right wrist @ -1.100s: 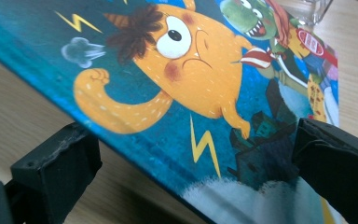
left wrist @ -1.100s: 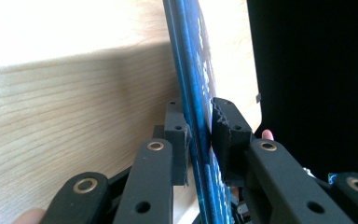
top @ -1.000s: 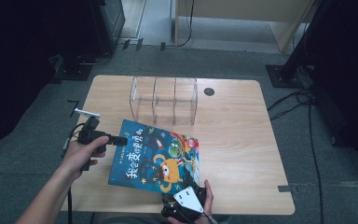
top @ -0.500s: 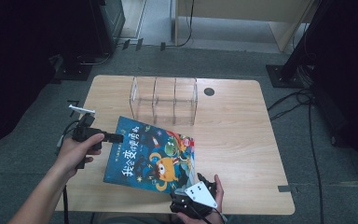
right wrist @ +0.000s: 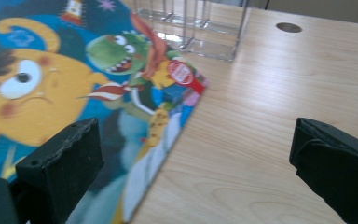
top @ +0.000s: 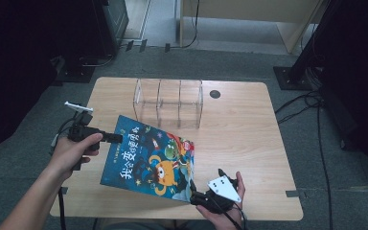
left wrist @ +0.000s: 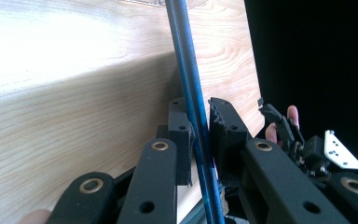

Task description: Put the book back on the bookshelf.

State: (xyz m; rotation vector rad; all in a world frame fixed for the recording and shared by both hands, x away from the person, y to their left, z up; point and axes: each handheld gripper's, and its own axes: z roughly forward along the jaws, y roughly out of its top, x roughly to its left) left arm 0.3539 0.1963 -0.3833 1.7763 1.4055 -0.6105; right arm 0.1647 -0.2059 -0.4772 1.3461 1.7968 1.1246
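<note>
A children's picture book (top: 148,158) with a blue cartoon cover lies tilted on the wooden table (top: 249,134), its left edge raised. My left gripper (top: 117,138) is shut on that left edge. In the left gripper view the book's thin edge (left wrist: 193,107) runs between the pads of the left gripper (left wrist: 200,126). My right gripper (top: 194,194) stands open at the book's near right corner, by the table's front edge. In the right gripper view the cover (right wrist: 51,84) lies by the left jaw of the right gripper (right wrist: 196,158), with bare wood between the jaws.
A clear plastic rack (top: 168,101) with several upright dividers stands at the back middle of the table, just behind the book. A round cable hole (top: 214,94) sits to its right. Dark floor with cables and stand bases surrounds the table.
The left hand has risen a little, tipping the book's left edge higher. The right hand and its gripper have moved right along the front edge and slightly up.
</note>
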